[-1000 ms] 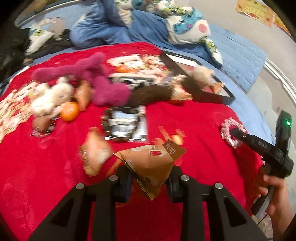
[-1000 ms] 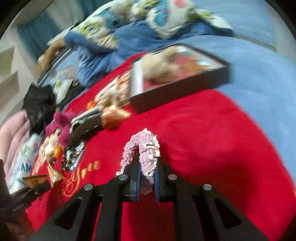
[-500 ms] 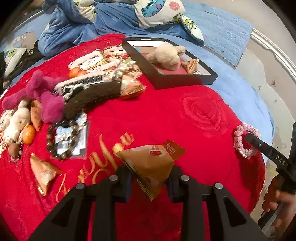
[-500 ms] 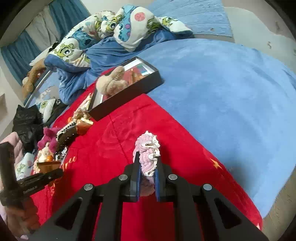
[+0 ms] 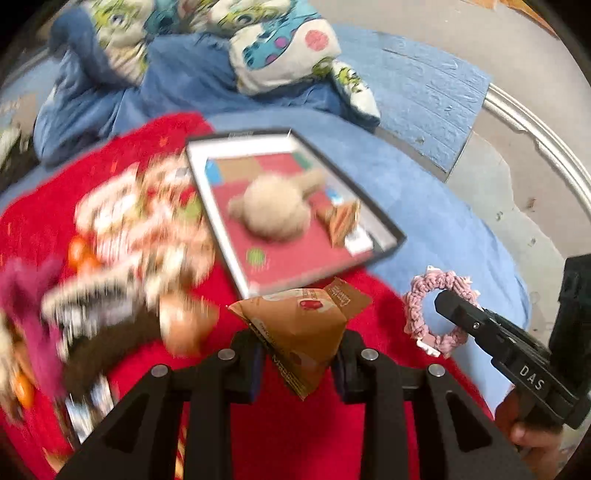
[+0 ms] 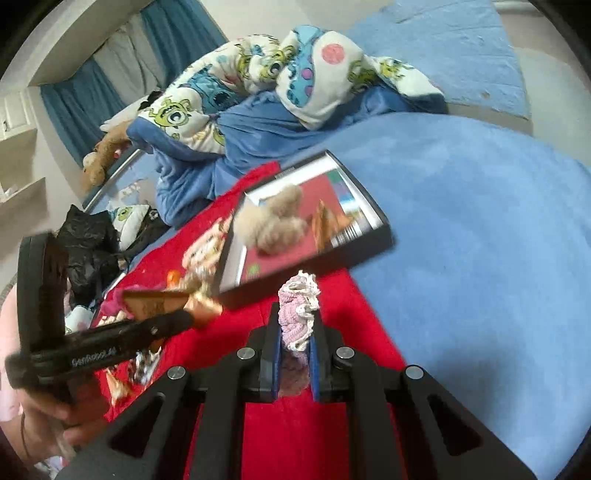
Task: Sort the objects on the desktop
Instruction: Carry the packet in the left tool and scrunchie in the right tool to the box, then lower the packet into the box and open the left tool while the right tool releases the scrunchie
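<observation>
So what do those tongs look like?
Both are matt black plastic. The left tongs and right tongs have triangular cut-outs, round silver screws and blue pads. Seen side-on, each is long and slim, with small white lettering. No cables or sleeves show.

Bed took most of both views: blue fleece sheet [image 6: 461, 229] ahead and right of the right gripper, red blanket [image 6: 295, 435] right under both. Rumpled cartoon-monster duvet [image 6: 258, 85] piled at the far end, blue underside showing. Blue curtains [image 6: 85, 103] far left of the right gripper, white wall shelves [image 6: 22, 162] beside them. Pale wall [image 5: 461, 33] beyond the bed, curved metal bed rail [image 5: 546, 140] at far right of the left gripper. Black plastic bag [image 6: 88, 240] dumped at left. Lighting flat, indoor.
</observation>
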A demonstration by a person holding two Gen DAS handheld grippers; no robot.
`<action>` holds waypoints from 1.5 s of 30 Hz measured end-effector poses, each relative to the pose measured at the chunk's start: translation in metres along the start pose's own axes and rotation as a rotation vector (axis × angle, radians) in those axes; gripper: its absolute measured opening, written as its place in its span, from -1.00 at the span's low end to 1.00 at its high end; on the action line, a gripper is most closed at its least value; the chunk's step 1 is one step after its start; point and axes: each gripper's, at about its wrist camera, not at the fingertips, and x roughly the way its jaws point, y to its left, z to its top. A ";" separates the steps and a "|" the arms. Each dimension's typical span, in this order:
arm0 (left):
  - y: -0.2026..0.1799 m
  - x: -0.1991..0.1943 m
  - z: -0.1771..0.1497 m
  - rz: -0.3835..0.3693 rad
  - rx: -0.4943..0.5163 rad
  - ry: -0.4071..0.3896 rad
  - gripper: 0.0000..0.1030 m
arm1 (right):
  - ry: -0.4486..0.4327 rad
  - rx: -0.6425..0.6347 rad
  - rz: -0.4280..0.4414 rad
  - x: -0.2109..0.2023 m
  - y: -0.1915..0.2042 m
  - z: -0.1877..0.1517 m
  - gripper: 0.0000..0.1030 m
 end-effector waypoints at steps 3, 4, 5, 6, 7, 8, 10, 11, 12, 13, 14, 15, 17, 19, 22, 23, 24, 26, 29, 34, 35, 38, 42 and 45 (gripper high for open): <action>-0.008 0.012 0.023 0.003 0.032 -0.017 -0.41 | -0.028 -0.009 0.024 0.012 0.003 0.024 -0.77; -0.009 0.016 0.028 -0.001 0.033 -0.017 -0.41 | -0.042 -0.017 0.030 0.015 0.004 0.031 -0.77; -0.010 0.021 0.033 -0.005 0.033 -0.017 -0.41 | -0.046 -0.023 0.037 0.018 0.005 0.036 -0.77; -0.010 0.026 0.036 0.004 0.032 -0.018 -0.41 | -0.051 -0.029 0.037 0.022 0.005 0.042 -0.77; -0.010 0.031 0.039 0.011 0.032 -0.012 -0.41 | -0.054 -0.029 0.035 0.029 0.005 0.049 -0.77; -0.010 0.037 0.042 0.010 0.030 -0.005 -0.41 | -0.053 -0.022 0.039 0.033 0.003 0.054 -0.77; -0.009 0.048 0.046 0.016 0.025 0.000 -0.41 | -0.048 -0.013 0.041 0.046 0.000 0.062 -0.77; -0.008 0.055 0.048 0.021 0.025 0.009 -0.41 | -0.042 -0.014 0.039 0.052 -0.002 0.066 -0.77; -0.006 0.060 0.051 0.027 0.023 0.012 -0.41 | -0.034 -0.013 0.037 0.057 -0.005 0.068 -0.77; -0.004 0.067 0.053 0.032 0.018 0.021 -0.41 | -0.024 -0.007 0.040 0.065 -0.008 0.070 -0.77; -0.003 0.073 0.053 0.033 0.013 0.031 -0.41 | -0.015 -0.001 0.050 0.069 -0.012 0.071 -0.77; -0.001 0.079 0.055 0.034 0.009 0.042 -0.41 | -0.005 0.000 0.059 0.075 -0.016 0.071 -0.77; 0.003 0.091 0.060 0.048 0.011 0.058 -0.41 | 0.017 -0.003 0.053 0.088 -0.023 0.074 -0.77; 0.007 0.099 0.064 0.061 0.014 0.063 -0.41 | 0.048 -0.005 0.055 0.101 -0.030 0.075 -0.77; 0.014 0.109 0.070 0.064 -0.009 0.063 -0.41 | 0.093 -0.034 0.020 0.123 -0.034 0.075 -0.77; 0.017 0.110 0.072 0.063 -0.019 0.060 -0.41 | 0.098 -0.026 0.016 0.130 -0.037 0.075 -0.78; 0.018 0.112 0.074 0.065 -0.022 0.057 -0.41 | 0.092 -0.030 -0.002 0.133 -0.038 0.075 -0.77; 0.020 0.114 0.074 0.071 -0.018 0.051 -0.41 | 0.078 -0.044 -0.010 0.135 -0.039 0.076 -0.79; 0.019 0.117 0.069 0.086 -0.015 0.044 -0.41 | 0.068 -0.064 -0.035 0.136 -0.040 0.075 -0.78; 0.016 0.121 0.052 0.109 0.007 0.031 -0.41 | 0.028 -0.099 -0.051 0.133 -0.039 0.066 -0.78; 0.013 0.120 0.050 0.117 0.023 0.027 -0.41 | 0.020 -0.103 -0.048 0.132 -0.040 0.064 -0.78; 0.006 0.119 0.045 0.124 0.035 0.018 -0.41 | 0.010 -0.107 -0.051 0.132 -0.039 0.064 -0.78; 0.001 0.117 0.039 0.116 0.029 0.015 -0.41 | 0.000 -0.124 -0.066 0.131 -0.037 0.061 -0.78; 0.003 0.112 0.040 0.112 0.008 0.013 -0.41 | -0.018 -0.109 -0.036 0.128 -0.041 0.060 -0.83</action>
